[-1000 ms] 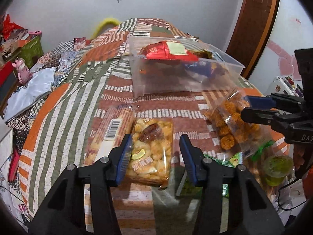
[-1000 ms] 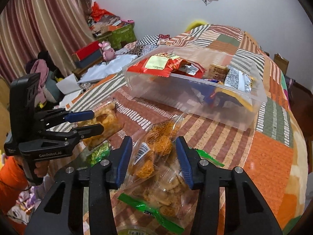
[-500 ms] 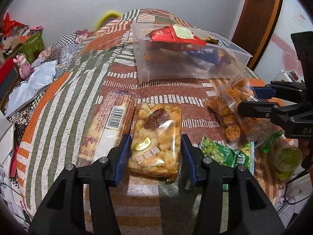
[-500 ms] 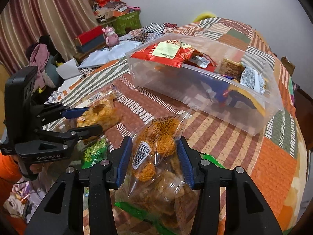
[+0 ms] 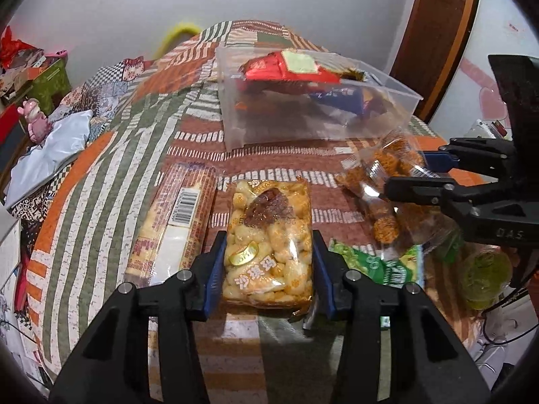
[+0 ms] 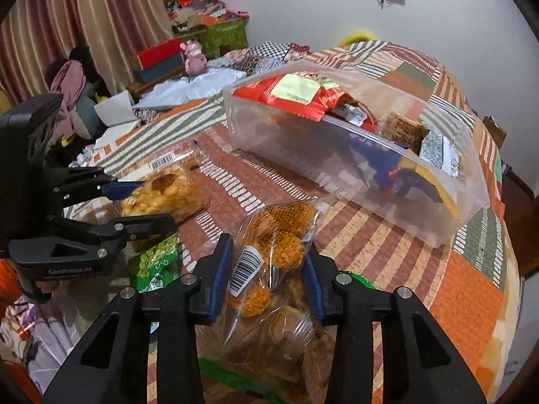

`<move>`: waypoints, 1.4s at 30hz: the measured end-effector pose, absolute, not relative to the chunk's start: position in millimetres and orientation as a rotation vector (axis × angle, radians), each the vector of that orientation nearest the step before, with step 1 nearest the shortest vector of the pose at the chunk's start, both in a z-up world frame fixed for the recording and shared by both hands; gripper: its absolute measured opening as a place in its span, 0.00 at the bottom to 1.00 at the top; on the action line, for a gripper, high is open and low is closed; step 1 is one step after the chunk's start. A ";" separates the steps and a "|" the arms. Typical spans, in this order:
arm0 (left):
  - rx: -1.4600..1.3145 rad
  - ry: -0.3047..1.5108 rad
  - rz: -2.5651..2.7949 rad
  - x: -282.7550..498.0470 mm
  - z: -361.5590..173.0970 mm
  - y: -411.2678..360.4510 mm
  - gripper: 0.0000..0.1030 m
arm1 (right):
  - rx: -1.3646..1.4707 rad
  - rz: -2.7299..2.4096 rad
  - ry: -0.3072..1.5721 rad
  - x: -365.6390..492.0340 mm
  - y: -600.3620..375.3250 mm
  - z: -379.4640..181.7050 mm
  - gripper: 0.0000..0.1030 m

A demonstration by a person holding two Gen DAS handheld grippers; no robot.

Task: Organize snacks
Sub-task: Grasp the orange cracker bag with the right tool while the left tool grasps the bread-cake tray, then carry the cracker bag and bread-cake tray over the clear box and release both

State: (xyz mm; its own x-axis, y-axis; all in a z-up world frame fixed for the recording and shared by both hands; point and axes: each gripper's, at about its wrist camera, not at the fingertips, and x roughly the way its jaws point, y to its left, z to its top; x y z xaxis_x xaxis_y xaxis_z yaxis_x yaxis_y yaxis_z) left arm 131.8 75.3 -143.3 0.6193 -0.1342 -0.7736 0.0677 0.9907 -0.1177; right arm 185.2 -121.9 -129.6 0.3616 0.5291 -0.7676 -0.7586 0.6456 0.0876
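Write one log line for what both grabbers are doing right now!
left gripper: shut on pale puff snack bag | right gripper: shut on orange ball snack bag | clear bin: already holds snacks

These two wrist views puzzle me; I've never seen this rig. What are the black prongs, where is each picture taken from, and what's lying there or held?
The prongs are hand-held two-finger grippers, each carrying a camera looking along its fingers. In the left wrist view, the left gripper clamps a clear pack of pale puffed snacks. In the right wrist view, the right gripper clamps a clear bag of orange crunchy balls. On the striped patchwork cloth lie a long barcoded biscuit sleeve, a green pea packet and a clear plastic bin holding snacks.
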 end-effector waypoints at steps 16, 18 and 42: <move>-0.104 0.767 -0.131 133.7 -92.3 67.0 0.44 | -0.205 0.837 0.742 184.2 -146.0 -101.2 0.21; -0.107 0.751 -0.133 136.0 -85.7 65.8 0.44 | -0.190 0.831 0.725 185.1 -149.5 -96.4 0.21; -0.139 0.692 -0.060 247.1 -52.1 74.0 0.44 | -0.023 0.712 0.528 254.9 -163.0 -45.5 0.21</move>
